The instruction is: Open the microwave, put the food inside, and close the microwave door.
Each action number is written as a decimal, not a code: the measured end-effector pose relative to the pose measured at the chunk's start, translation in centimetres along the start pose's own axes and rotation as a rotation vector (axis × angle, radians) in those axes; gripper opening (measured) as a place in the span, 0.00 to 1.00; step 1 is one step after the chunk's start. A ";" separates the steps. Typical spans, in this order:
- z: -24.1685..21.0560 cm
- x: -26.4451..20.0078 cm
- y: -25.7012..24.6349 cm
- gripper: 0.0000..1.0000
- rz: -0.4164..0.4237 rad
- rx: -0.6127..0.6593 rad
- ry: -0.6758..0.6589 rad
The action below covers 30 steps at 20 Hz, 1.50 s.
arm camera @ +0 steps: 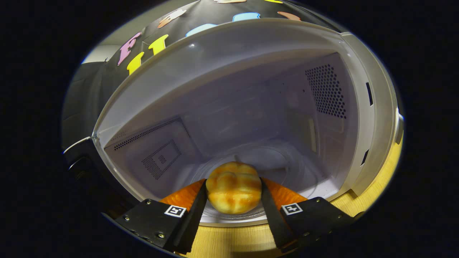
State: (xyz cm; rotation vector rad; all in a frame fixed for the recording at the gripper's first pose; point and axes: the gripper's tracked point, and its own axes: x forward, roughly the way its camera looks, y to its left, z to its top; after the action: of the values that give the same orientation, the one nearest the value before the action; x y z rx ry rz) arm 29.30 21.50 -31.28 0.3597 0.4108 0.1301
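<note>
A golden, lumpy bun [233, 190] is held between my two fingers, with the gripper [233, 186] shut on it. The bun hangs at the mouth of the open microwave [229, 57], just over the front rim of the glass turntable [283, 161] inside. The white cavity lies straight ahead, with vent holes [326, 91] on its right wall and a perforated panel [157, 157] on its left wall. The door [82, 165] is swung out to the left, seen only as a dark edge.
The microwave stands on a light wooden tabletop [233, 240] that shows under my fingers and at the right front corner. The right front frame [373, 114] of the microwave has latch slots. Black cloth booth wall rises behind and to the left.
</note>
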 end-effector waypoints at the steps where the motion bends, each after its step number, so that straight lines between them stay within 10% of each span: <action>1: -0.2 0.0 0.1 0.83 0.000 -0.002 0.006; 4: 0.2 -0.4 0.2 0.98 -0.009 -0.029 -0.003; 23: 7.9 -24.8 7.7 0.97 0.093 -0.200 -0.146; 30: 8.3 -33.4 17.0 0.98 0.275 -0.270 -0.188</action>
State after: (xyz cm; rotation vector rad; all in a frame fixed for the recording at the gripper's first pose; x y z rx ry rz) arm 1.49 28.13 -5.73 0.1585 0.1530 0.4127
